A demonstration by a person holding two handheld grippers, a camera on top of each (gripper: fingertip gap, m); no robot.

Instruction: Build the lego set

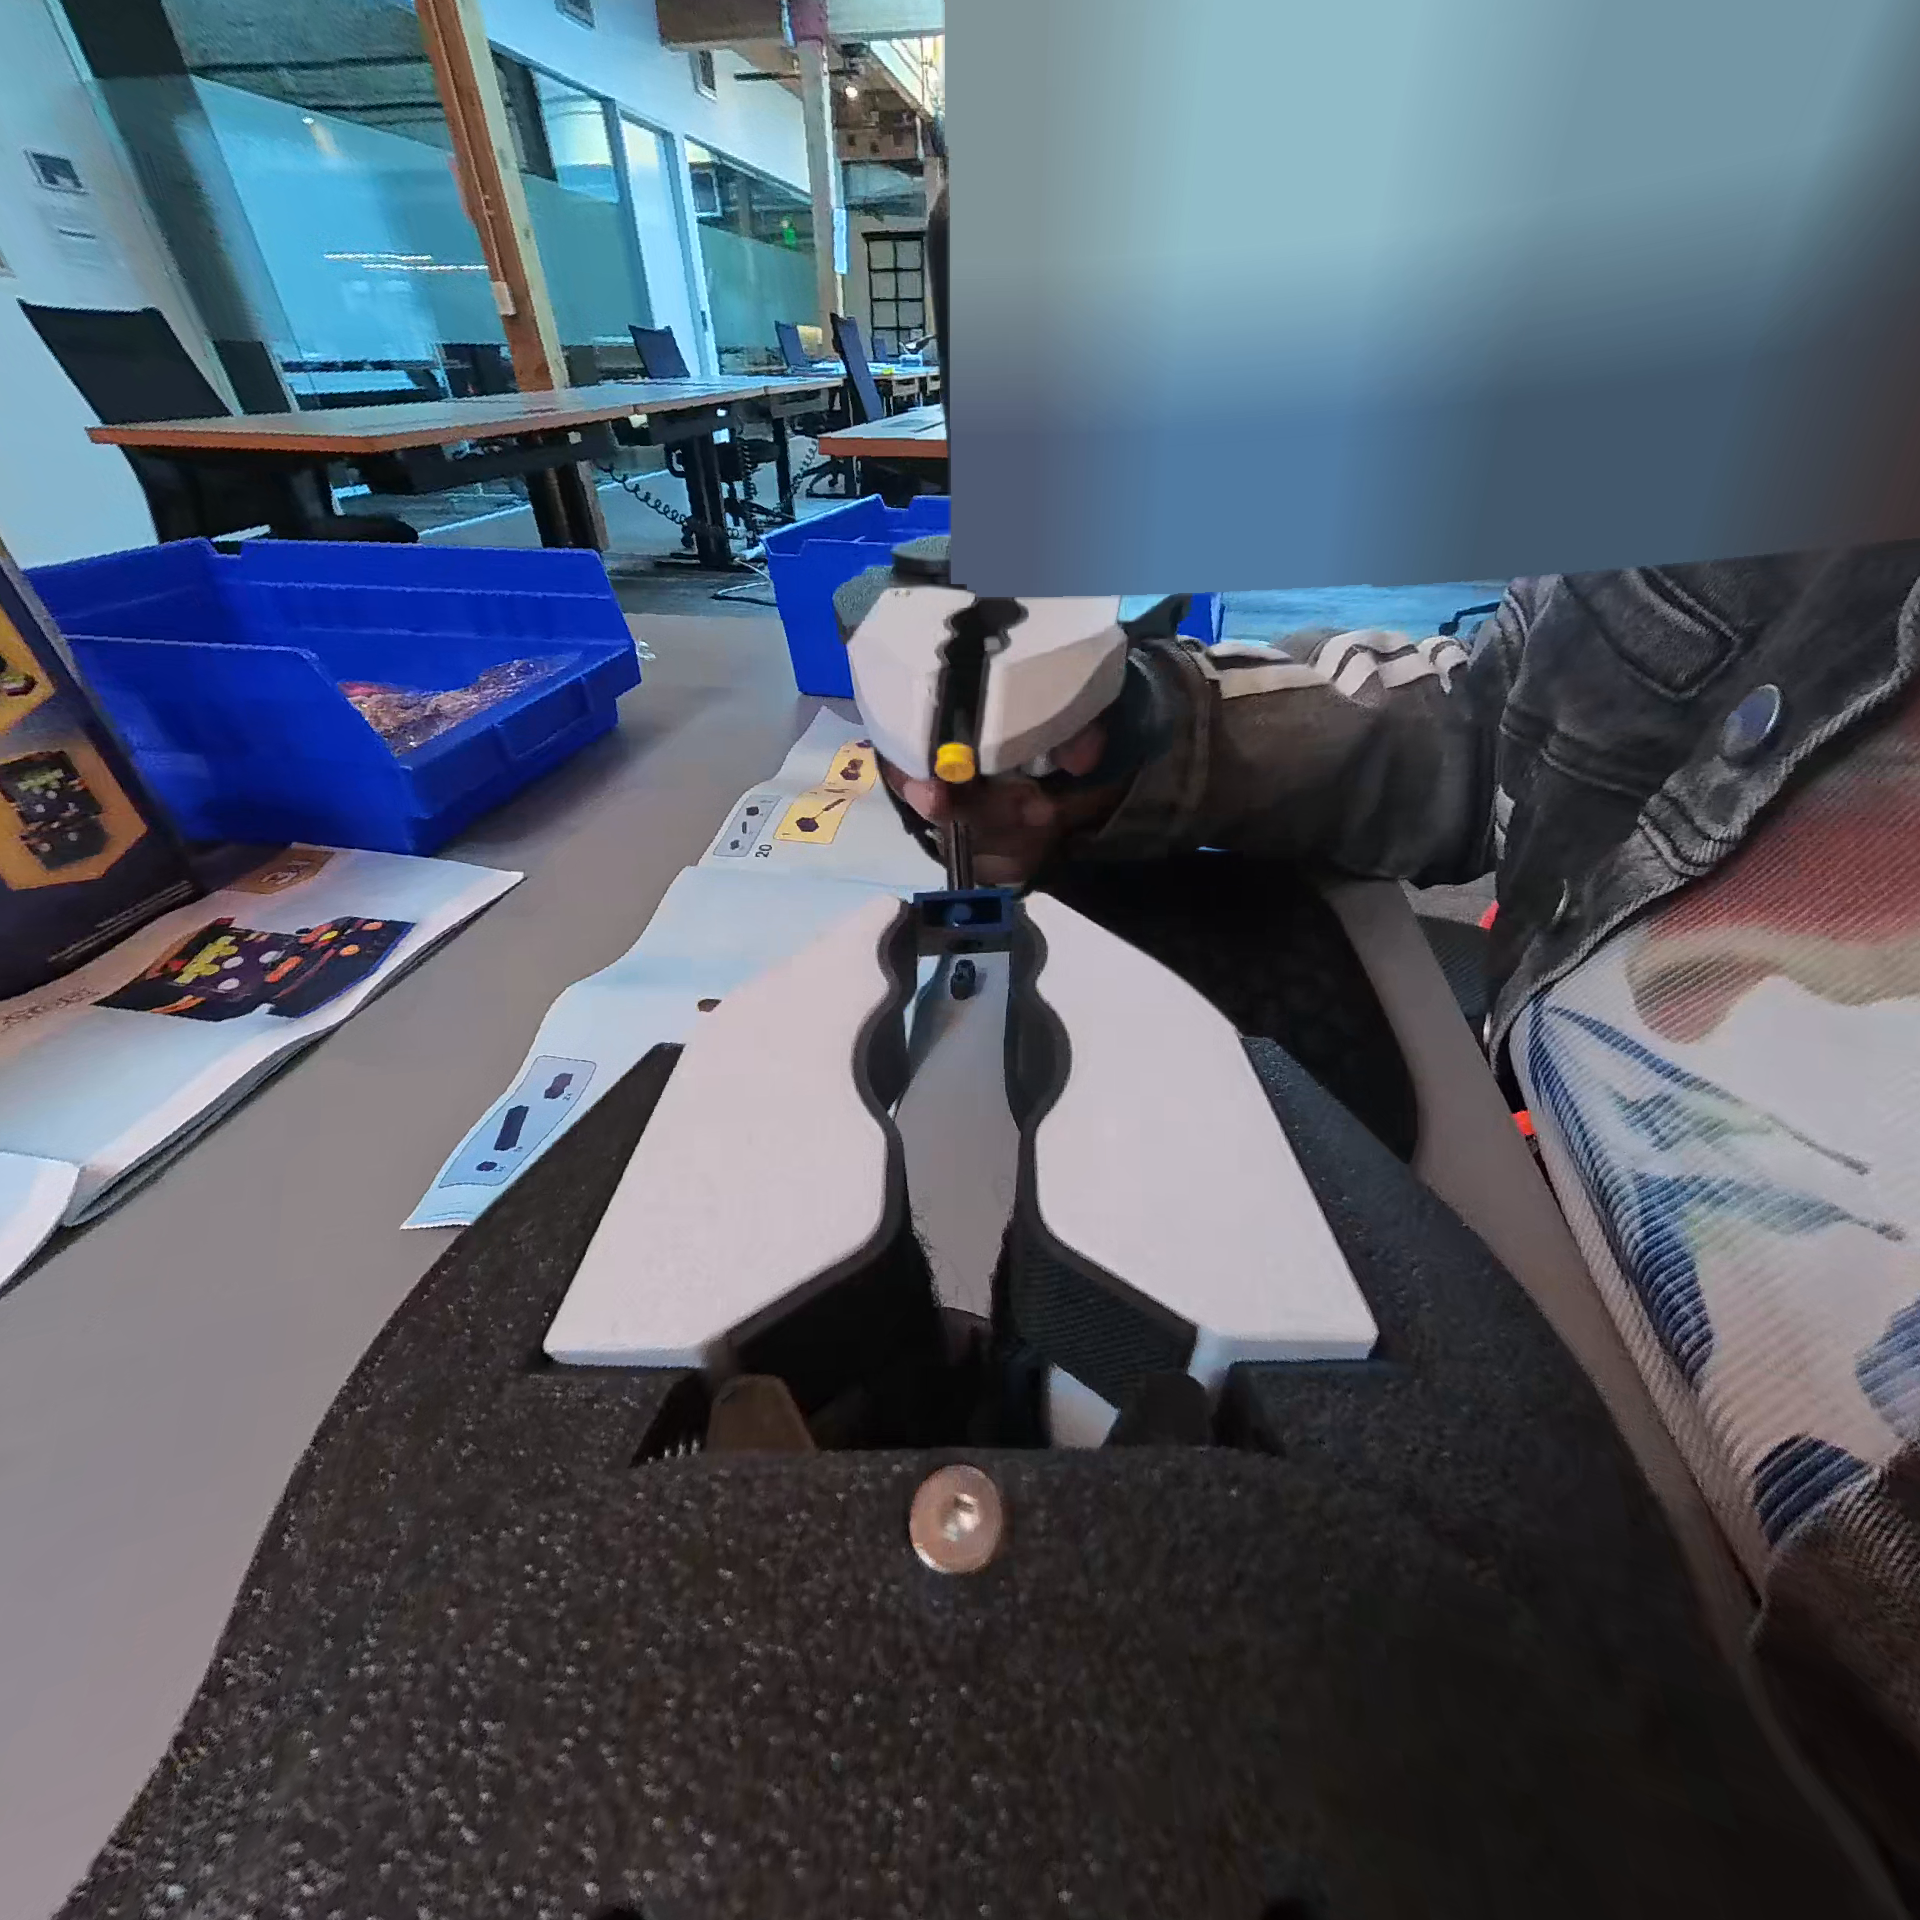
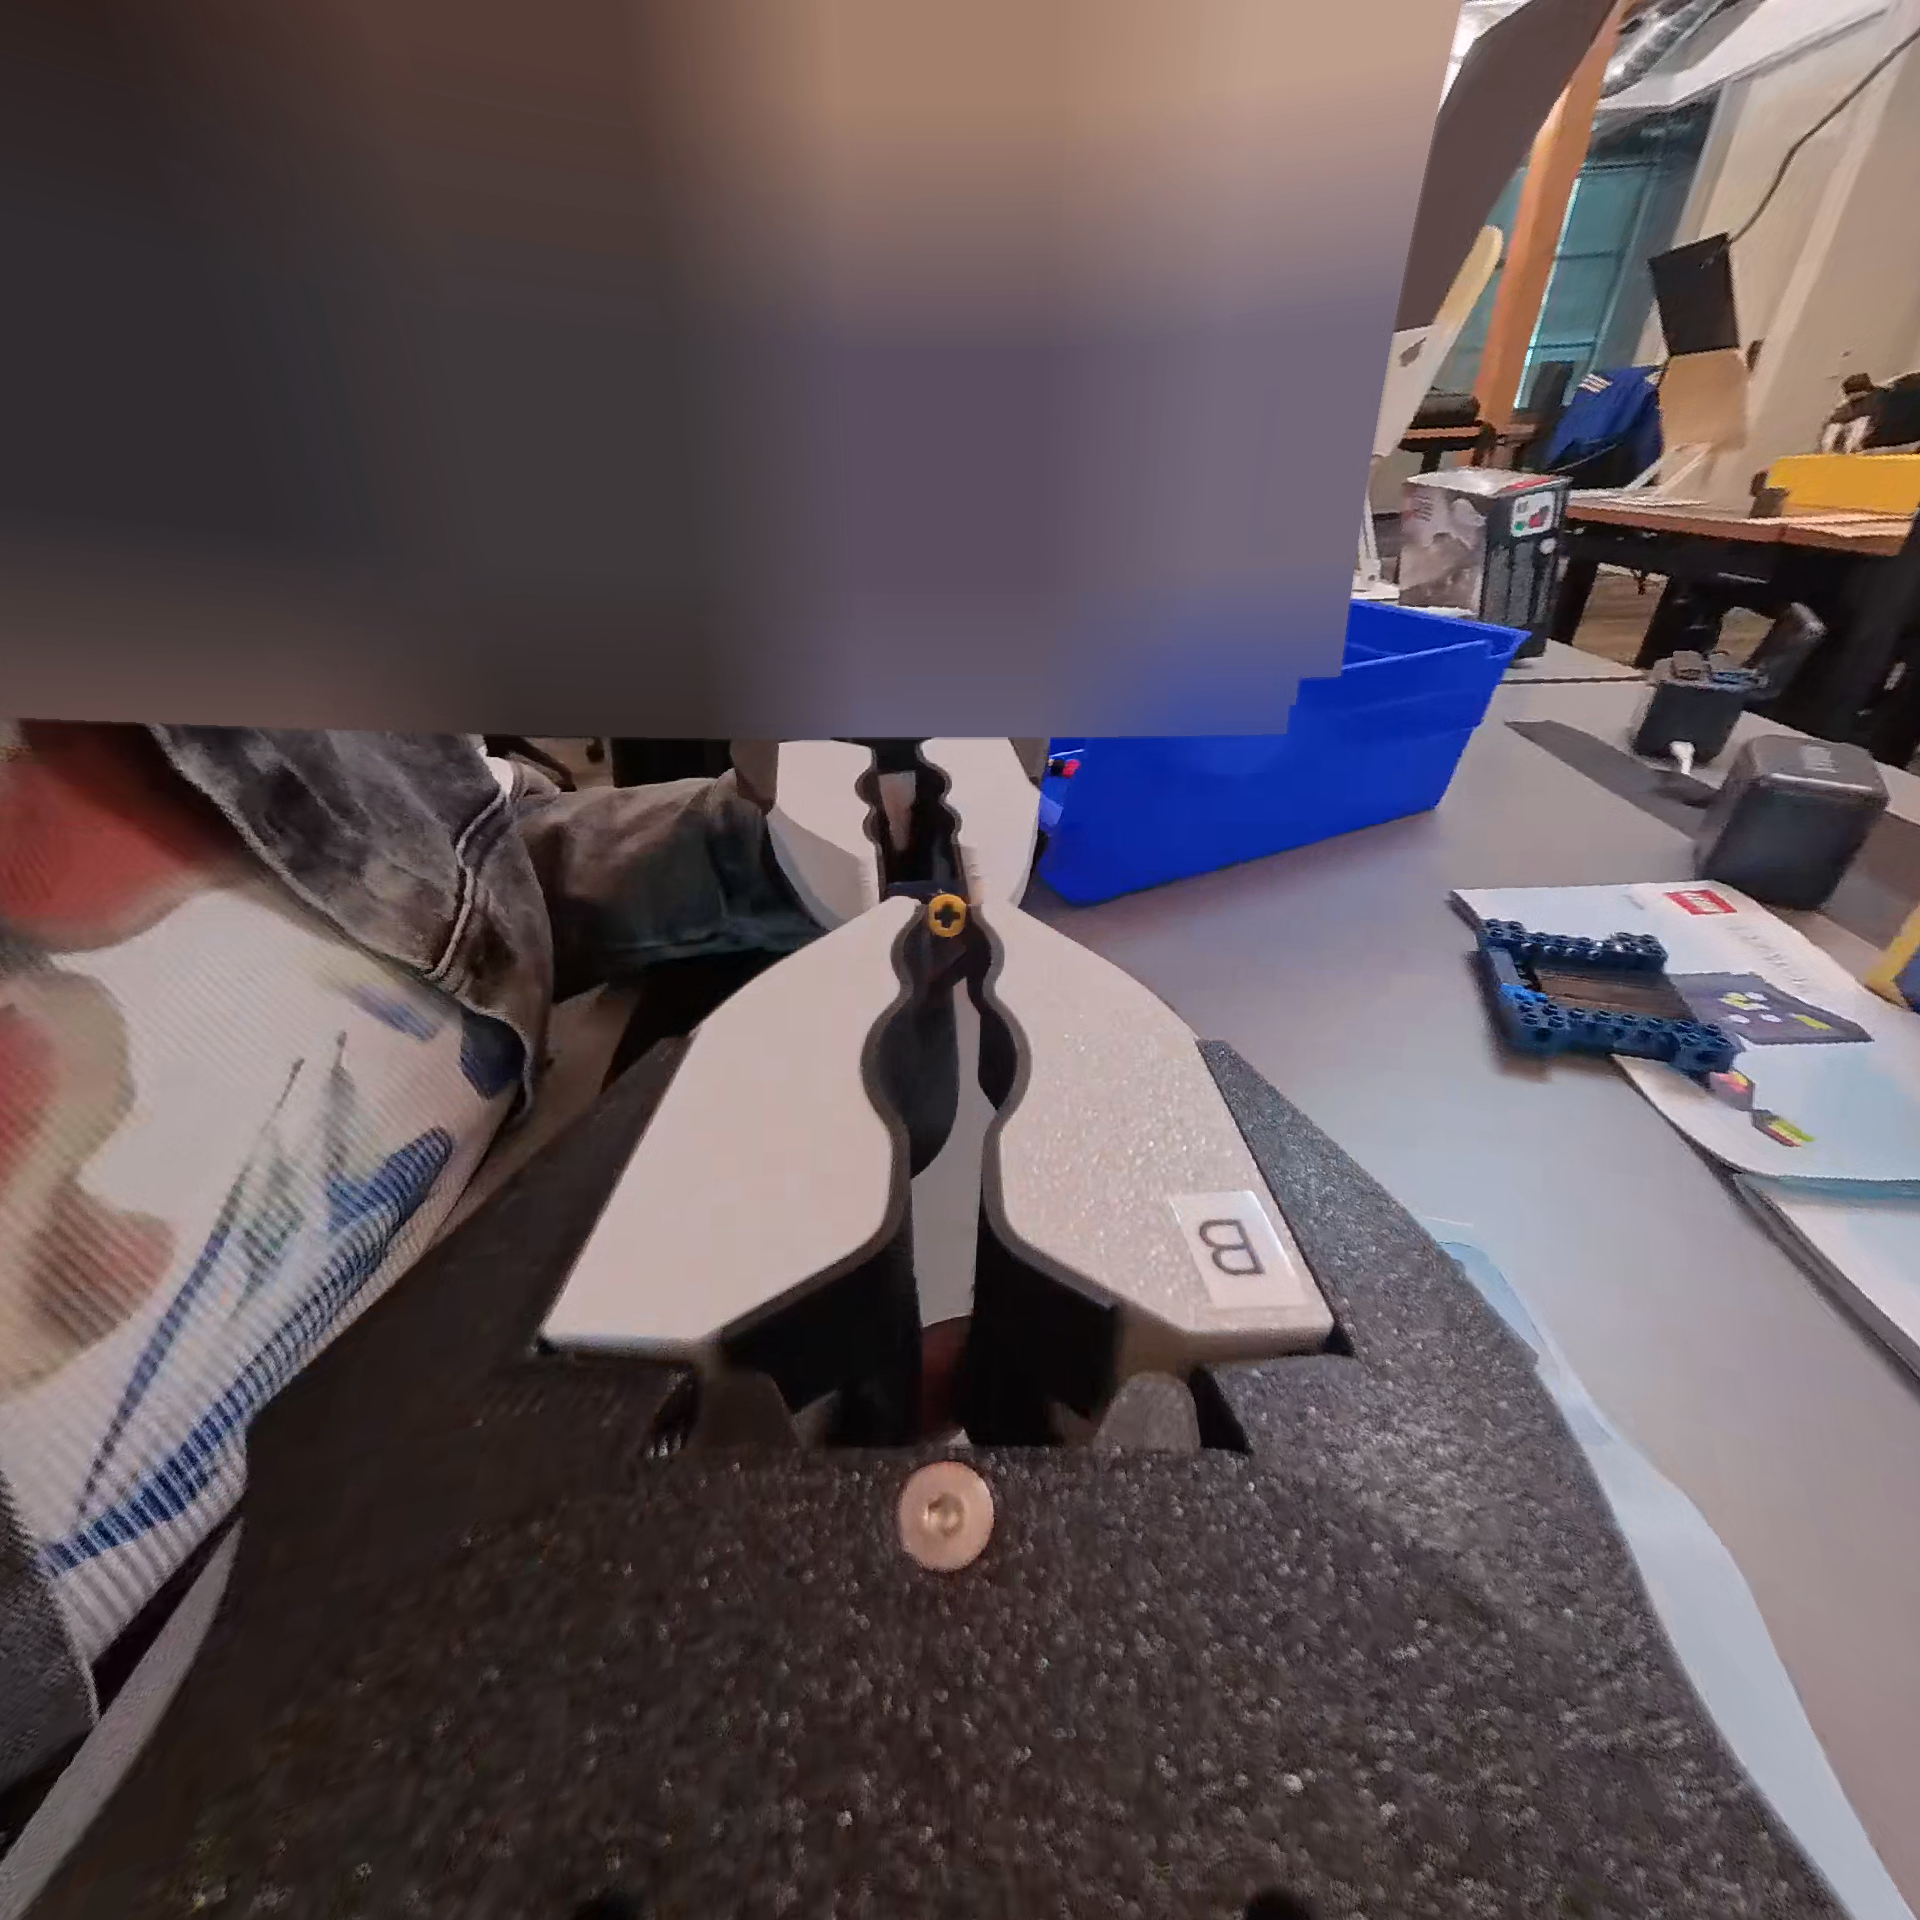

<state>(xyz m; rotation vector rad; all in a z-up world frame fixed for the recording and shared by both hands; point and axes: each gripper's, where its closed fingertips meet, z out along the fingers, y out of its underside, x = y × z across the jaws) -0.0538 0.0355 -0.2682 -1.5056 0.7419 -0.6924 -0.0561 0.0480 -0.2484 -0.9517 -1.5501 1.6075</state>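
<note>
My left gripper [image 1: 962, 920] is shut on a small dark blue brick [image 1: 964, 914], held at the fingertips above an open instruction sheet [image 1: 665, 966]. A tiny black piece [image 1: 964, 979] lies on the sheet between the fingers, below the brick. My right gripper [image 2: 945, 916] is shut on a thin black axle with a yellow end piece [image 2: 947, 915]. In the left wrist view the right gripper [image 1: 961, 774] faces me, and the axle [image 1: 958, 831] runs from the yellow piece [image 1: 953, 762] down to the top of the blue brick. The left gripper [image 2: 920, 831] shows just beyond in the right wrist view.
Blue bins stand on the grey table at the back [image 1: 343, 675] [image 2: 1278, 769]. Booklets lie at the left [image 1: 208, 997] and right [image 2: 1766, 1049], the right one bearing a blue brick frame [image 2: 1590, 1003]. A printed box [image 1: 62, 790] and dark cubes [image 2: 1787, 821] stand nearby. A person's jacket sleeve [image 1: 1351, 748] is close. My left and right fingertips are right by each other.
</note>
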